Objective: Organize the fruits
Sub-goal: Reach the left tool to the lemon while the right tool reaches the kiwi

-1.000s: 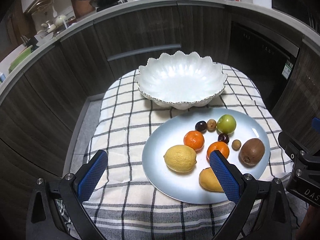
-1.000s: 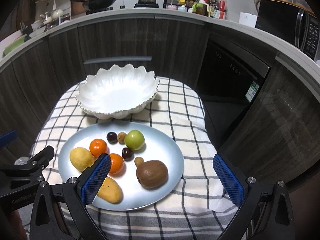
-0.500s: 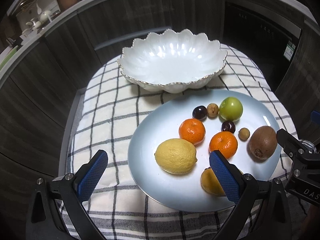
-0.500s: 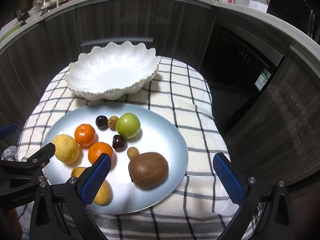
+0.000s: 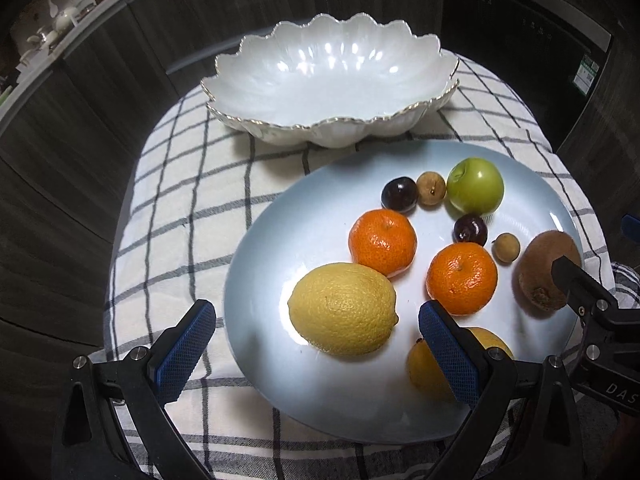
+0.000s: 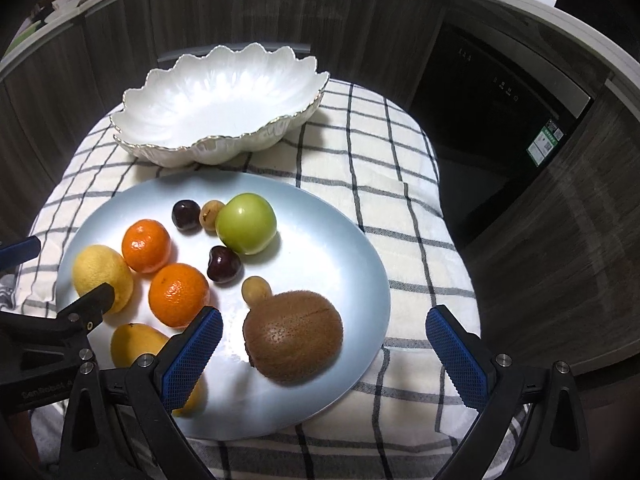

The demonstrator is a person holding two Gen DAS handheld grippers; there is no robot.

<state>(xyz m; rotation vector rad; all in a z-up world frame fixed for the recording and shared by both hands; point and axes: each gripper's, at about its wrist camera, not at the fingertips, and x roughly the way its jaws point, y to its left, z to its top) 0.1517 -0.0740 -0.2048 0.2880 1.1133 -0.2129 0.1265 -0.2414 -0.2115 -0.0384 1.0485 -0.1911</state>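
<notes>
Two hand-held grippers hang spread over the pale blue plate (image 5: pixel 280 240), neither pinching anything. The left hand-held gripper (image 5: pixel 316 344) brackets the lemon (image 5: pixel 342 308) without touching it; the right hand-held gripper (image 6: pixel 324 348) has the kiwi (image 6: pixel 293 336) between its fingers, also apart. The left view shows the lemon whole, while the right view half hides it behind the other tool. The right view alone shows the dishwasher (image 6: pixel 492 136) beside the checked cloth (image 6: pixel 400 208). The scalloped white bowl (image 5: pixel 332 80) stands behind the plate, holding no fruit.
</notes>
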